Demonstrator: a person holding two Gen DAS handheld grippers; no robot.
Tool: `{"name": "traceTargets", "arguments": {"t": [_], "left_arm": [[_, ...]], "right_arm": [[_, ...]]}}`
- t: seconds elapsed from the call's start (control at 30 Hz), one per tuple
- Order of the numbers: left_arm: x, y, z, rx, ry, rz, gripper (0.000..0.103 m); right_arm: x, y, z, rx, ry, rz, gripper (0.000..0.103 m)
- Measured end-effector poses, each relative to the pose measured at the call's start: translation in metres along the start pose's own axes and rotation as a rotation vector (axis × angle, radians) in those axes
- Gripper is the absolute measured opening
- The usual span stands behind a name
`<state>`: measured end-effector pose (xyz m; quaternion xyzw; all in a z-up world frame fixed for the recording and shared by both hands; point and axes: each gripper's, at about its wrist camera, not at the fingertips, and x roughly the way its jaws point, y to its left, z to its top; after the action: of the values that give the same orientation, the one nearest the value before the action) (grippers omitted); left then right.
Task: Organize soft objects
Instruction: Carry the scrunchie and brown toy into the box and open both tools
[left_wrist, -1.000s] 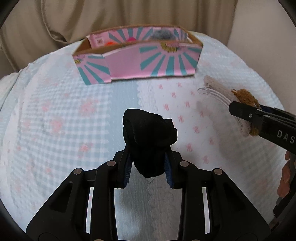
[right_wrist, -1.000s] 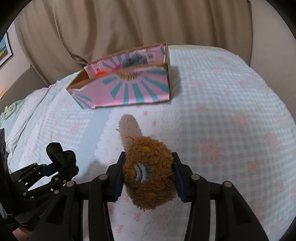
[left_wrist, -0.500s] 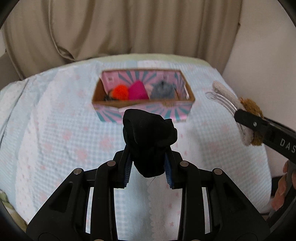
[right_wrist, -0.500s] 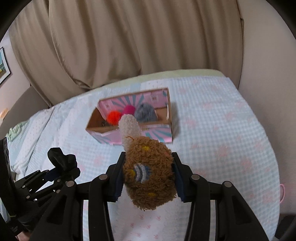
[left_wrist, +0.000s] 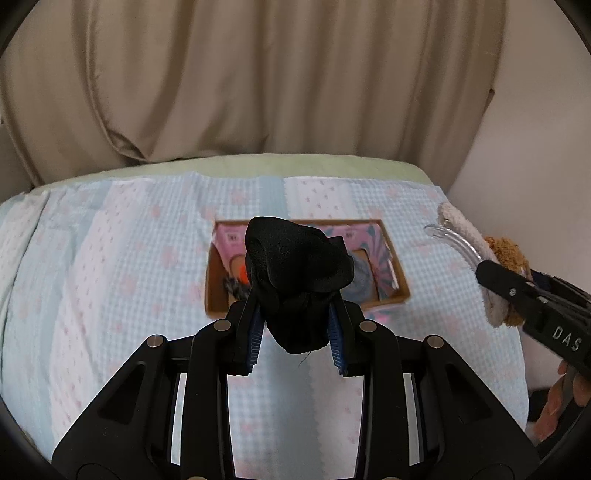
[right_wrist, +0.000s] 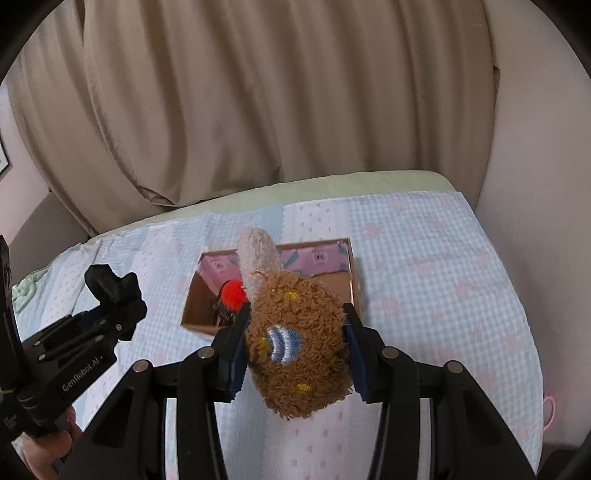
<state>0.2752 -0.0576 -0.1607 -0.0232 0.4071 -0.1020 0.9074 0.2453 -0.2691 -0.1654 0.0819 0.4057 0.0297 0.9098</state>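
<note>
The left tongs (left_wrist: 295, 339) are closed on a crumpled black cloth bundle (left_wrist: 295, 280), pinched near its lower end so that most of it bulges above the pads; it looks light, limp and easily squashed, so a grip through the thick middle seems safest. The right tongs (right_wrist: 295, 358) are clamped on a shaggy brown plush toy (right_wrist: 295, 347) with a cream towelling end pointing away, also soft and light, gripped across its broadest part. Both are held in the air above the bed (left_wrist: 110, 295), nearer than the open pink cardboard box (right_wrist: 352, 280), which already contains an orange pompom (right_wrist: 232, 291).
</note>
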Motion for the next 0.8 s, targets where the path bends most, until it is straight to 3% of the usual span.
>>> {"name": "traceTargets", "arguments": {"t": [0.17, 0.4, 0.8], "left_arm": [[0.047, 0.024, 0.020, 0.013, 0.035, -0.004, 0.027], [0.125, 0.048, 0.033, -0.002, 0.157, -0.025, 0.027], [0.227, 0.044, 0.033, 0.042, 0.361, -0.024, 0.027]], "right_arm": [[0.038, -0.008, 0.027, 0.086, 0.039, -0.035, 0.042], [0.107, -0.018, 0.053, 0.121, 0.135, -0.092, 0.042], [0.212, -0.036, 0.052, 0.157, 0.356, -0.138, 0.042]]}}
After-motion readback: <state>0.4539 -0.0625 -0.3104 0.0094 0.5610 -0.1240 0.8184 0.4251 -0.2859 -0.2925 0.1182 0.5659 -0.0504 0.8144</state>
